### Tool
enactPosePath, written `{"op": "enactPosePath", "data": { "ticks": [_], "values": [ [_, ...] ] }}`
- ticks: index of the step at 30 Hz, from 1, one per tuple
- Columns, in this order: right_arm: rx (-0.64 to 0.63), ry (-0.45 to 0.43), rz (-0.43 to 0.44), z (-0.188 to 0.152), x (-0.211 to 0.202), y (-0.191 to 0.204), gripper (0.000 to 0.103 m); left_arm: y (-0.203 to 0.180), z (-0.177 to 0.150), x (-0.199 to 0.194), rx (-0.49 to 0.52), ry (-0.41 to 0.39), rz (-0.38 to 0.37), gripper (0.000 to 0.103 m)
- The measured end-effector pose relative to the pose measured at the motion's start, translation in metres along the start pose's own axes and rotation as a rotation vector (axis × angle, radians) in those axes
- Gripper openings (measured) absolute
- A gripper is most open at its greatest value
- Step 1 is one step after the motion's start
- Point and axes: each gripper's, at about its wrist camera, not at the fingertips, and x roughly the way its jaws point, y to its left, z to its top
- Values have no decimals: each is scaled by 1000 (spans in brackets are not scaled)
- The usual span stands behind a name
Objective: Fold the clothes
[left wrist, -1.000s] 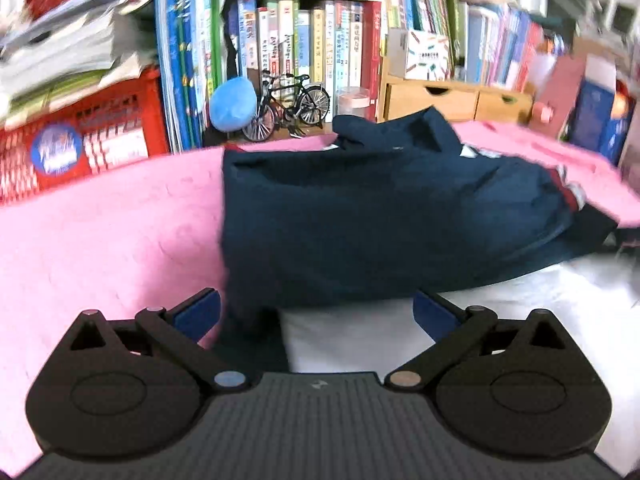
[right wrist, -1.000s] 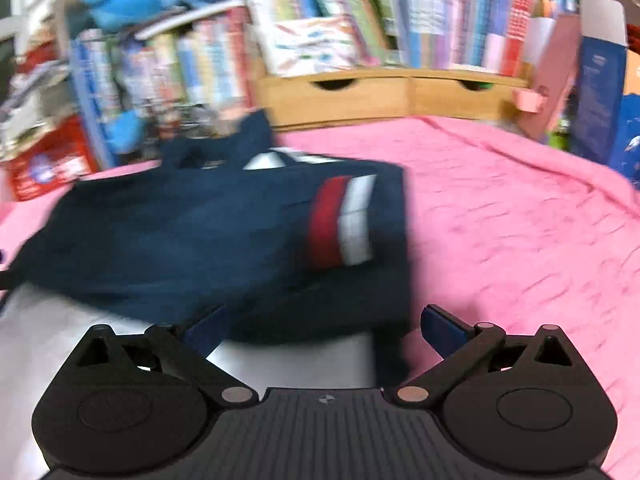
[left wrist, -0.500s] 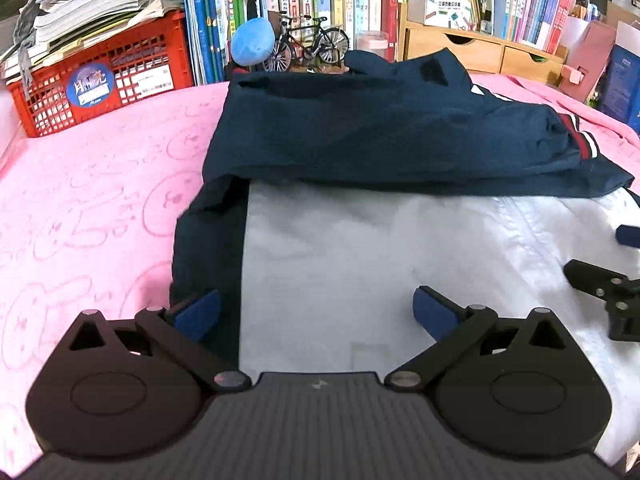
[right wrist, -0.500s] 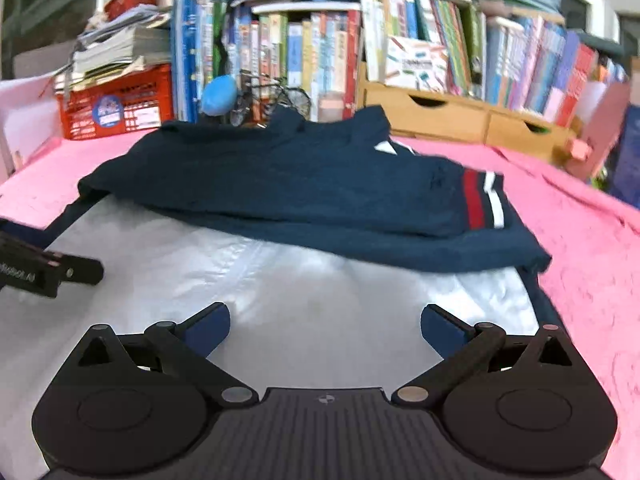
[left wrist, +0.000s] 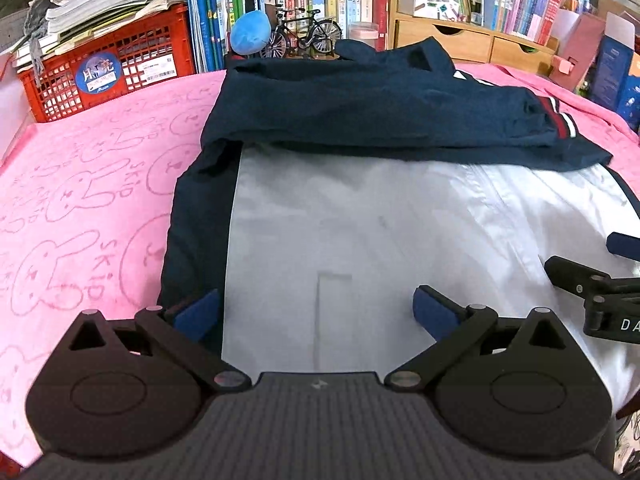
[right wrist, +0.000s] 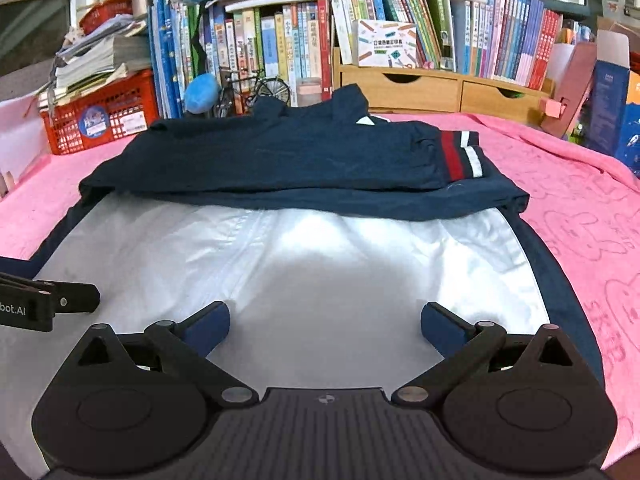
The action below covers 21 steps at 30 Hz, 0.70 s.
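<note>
A navy jacket with a white lining lies on the pink blanket. Its navy upper part (left wrist: 380, 108) (right wrist: 280, 160) is folded down across the far half, with a red and white striped cuff (left wrist: 562, 120) (right wrist: 460, 156) at the right. The white lining (left wrist: 360, 232) (right wrist: 300, 260) faces up nearer me. My left gripper (left wrist: 316, 312) hovers open over the lining's near left part. My right gripper (right wrist: 324, 326) is open too, above the near right part, holding nothing. Each gripper shows at the edge of the other's view.
The pink blanket (left wrist: 92, 200) (right wrist: 580, 208) covers the surface around the jacket. Along the back stand a red crate (left wrist: 108, 68), rows of books (right wrist: 280, 52), a toy bicycle (left wrist: 304, 34), a blue plush ball (left wrist: 250, 38) and wooden drawers (right wrist: 440, 88).
Both grippers have pulled back toward me from the folded navy part, so the white lining now fills the near view. Both stayed open throughout.
</note>
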Motion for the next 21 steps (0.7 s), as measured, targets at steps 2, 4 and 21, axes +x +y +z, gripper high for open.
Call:
{"op": "enactPosePath", "data": {
  "ticks": [2, 4, 21],
  "values": [
    [-1, 8, -3, -4, -6, 3, 103, -2, -5, -6, 0, 5, 0, 103],
    [2, 27, 3, -9, -17, 4, 103, -5, -14, -15, 7, 10, -5, 103],
    [-19, 131, 72, -71, -99, 16, 103, -24, -79, -77, 18, 18, -73, 103]
  ]
}}
